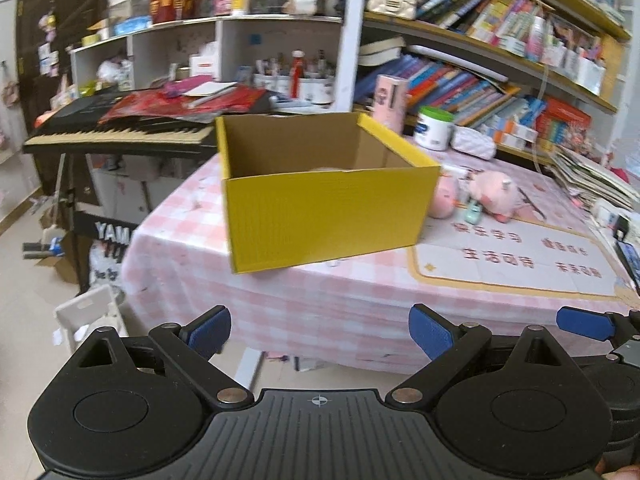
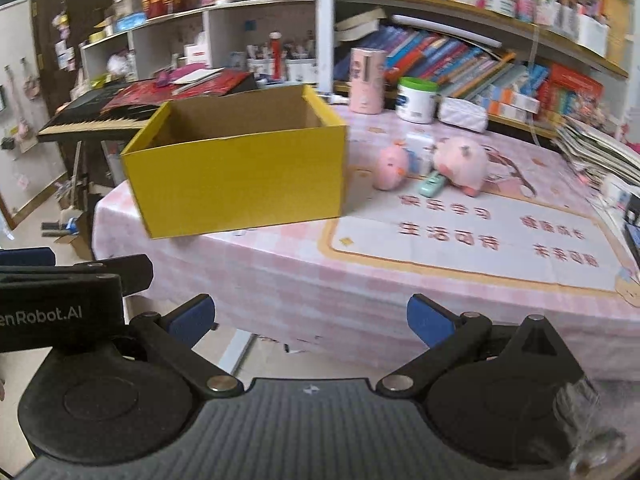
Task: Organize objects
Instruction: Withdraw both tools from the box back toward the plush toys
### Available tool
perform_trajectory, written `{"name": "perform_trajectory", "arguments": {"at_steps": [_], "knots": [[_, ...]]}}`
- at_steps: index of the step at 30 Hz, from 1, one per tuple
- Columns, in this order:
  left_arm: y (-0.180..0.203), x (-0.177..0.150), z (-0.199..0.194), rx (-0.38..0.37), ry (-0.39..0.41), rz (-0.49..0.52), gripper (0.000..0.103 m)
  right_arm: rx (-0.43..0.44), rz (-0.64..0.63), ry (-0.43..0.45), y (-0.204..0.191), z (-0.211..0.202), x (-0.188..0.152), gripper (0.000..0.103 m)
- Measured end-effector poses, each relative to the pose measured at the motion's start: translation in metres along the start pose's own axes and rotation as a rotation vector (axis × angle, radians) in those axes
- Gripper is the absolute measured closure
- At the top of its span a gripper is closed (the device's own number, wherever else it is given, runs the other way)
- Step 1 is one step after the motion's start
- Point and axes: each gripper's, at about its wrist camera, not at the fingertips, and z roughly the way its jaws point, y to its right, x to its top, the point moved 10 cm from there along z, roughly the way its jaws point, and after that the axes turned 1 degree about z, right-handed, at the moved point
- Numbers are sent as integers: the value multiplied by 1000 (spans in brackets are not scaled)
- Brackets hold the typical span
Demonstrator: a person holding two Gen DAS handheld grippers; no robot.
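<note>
An open yellow cardboard box [image 1: 328,204] [image 2: 236,176] stands at the near left of the pink checked table [image 1: 320,296] [image 2: 304,276]. To its right lie a small pink plush [image 1: 444,198] [image 2: 390,166], a larger pink pig plush [image 1: 496,192] [image 2: 460,160] and a small green toy car [image 1: 474,212] [image 2: 430,184]. My left gripper [image 1: 320,334] is open and empty, in front of the table below the box. My right gripper [image 2: 310,320] is open and empty, beside the left one, short of the table edge. The box floor is mostly hidden.
A printed mat [image 1: 520,256] [image 2: 480,232] covers the table's right part. A pink can [image 2: 366,80], a white tub [image 2: 416,100] and a pouch [image 2: 462,114] stand at the back by the bookshelves [image 2: 480,52]. A keyboard piano [image 1: 120,128] stands at left. Stacked papers [image 2: 596,156] lie at right.
</note>
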Motion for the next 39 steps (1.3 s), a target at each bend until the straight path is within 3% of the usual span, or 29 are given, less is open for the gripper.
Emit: {"name": "perform_trajectory", "arguments": {"at_steps": [18,39], "knots": [[106,23,49,-189,-32,102,6,-208,129,2,114,-4,4,0],[173,49,117,-169,-83,46,6,-211,94,-59,202,52,37,0]]}}
